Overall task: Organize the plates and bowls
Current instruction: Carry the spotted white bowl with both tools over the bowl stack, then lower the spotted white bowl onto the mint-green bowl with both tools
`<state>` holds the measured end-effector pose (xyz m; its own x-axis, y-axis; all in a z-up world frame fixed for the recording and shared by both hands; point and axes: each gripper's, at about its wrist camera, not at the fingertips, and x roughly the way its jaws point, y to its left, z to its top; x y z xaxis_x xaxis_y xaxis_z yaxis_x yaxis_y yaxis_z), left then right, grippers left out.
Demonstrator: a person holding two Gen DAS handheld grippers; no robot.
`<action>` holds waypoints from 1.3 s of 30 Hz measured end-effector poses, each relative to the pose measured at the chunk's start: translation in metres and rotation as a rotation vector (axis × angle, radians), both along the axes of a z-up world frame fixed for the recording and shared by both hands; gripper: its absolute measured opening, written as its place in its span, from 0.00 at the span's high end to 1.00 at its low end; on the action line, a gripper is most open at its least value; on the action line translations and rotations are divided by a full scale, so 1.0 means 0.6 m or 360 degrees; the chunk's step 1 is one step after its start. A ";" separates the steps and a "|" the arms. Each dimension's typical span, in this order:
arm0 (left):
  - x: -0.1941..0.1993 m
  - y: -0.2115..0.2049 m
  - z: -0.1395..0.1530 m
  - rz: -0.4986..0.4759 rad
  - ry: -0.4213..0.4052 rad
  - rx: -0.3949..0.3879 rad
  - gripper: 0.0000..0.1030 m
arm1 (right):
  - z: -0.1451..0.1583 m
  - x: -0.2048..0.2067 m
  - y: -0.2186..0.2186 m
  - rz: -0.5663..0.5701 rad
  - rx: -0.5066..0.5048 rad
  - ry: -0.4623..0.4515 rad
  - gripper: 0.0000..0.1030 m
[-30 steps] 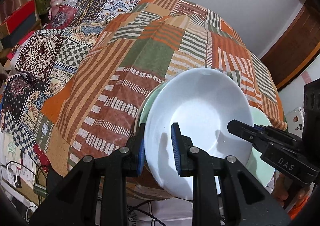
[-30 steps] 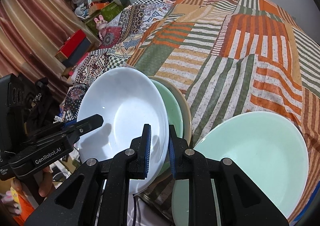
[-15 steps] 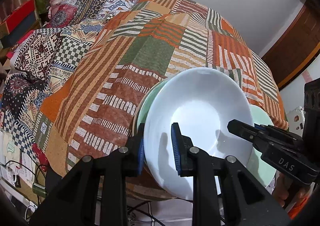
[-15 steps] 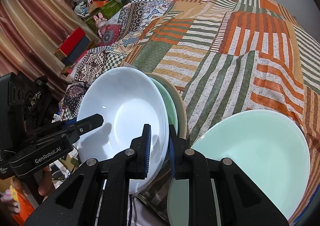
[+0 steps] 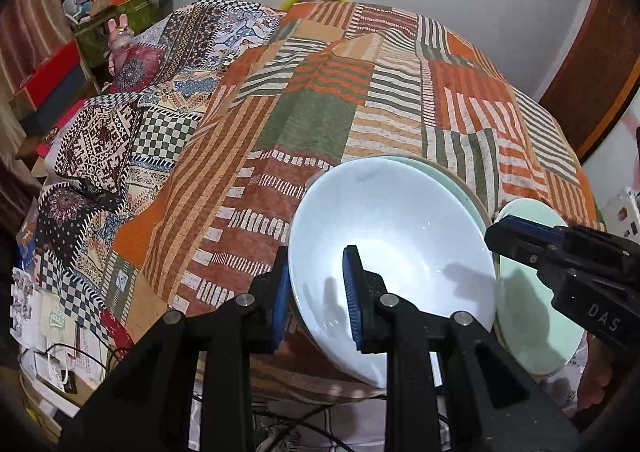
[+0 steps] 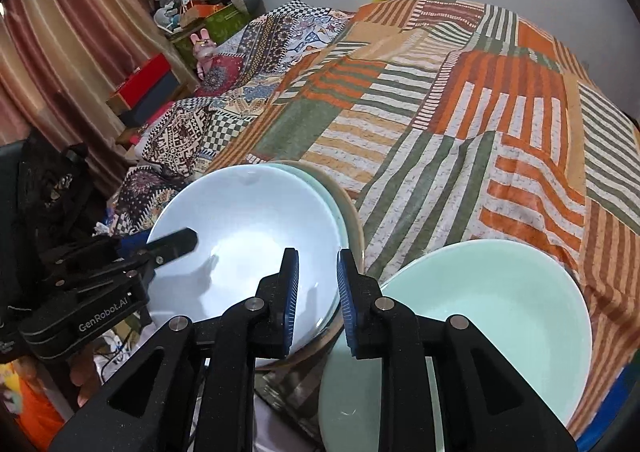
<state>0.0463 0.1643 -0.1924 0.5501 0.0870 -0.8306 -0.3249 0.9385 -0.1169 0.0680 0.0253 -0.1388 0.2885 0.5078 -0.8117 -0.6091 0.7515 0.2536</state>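
Note:
A white bowl (image 5: 394,236) (image 6: 248,228) sits on top of a stack of a pale green plate (image 5: 448,182) and a tan plate (image 6: 352,212) at the near edge of the patchwork cloth. My left gripper (image 5: 316,288) straddles the bowl's left rim, jaws slightly apart around it. My right gripper (image 6: 318,288) straddles the bowl's right rim the same way. A second pale green bowl (image 6: 480,316) (image 5: 532,292) stands just right of the stack.
A table under a patchwork striped cloth (image 5: 360,100) (image 6: 460,112) stretches away behind the dishes. A patterned quilt (image 5: 120,124) lies to the left, with boxes and toys (image 6: 200,24) beyond it. Cables and papers lie below the table's near edge.
The white bowl has come down onto the stacked plates. Both grippers' jaws have widened a little on its rim.

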 end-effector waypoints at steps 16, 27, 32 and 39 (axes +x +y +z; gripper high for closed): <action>-0.030 0.013 0.037 0.0028 -0.0160 -0.0123 0.58 | 0.012 -0.003 -0.026 -0.0055 0.0051 0.0005 0.62; -0.029 0.040 -0.028 0.0069 -0.0020 -0.0286 0.57 | -0.010 0.007 -0.029 -0.0066 0.0023 0.0083 0.57; -0.021 0.039 -0.051 0.0045 0.0020 -0.0327 0.57 | -0.021 0.012 -0.017 -0.0047 0.0012 0.0100 0.57; -0.004 0.033 -0.078 0.0012 0.0062 -0.0401 0.57 | -0.033 0.020 -0.002 -0.0035 0.0017 0.0125 0.57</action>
<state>0.0439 0.1839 -0.2393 0.5176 -0.1215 -0.8470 -0.3407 0.8787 -0.3343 0.0800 0.0240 -0.1585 0.2358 0.5106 -0.8268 -0.5702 0.7617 0.3078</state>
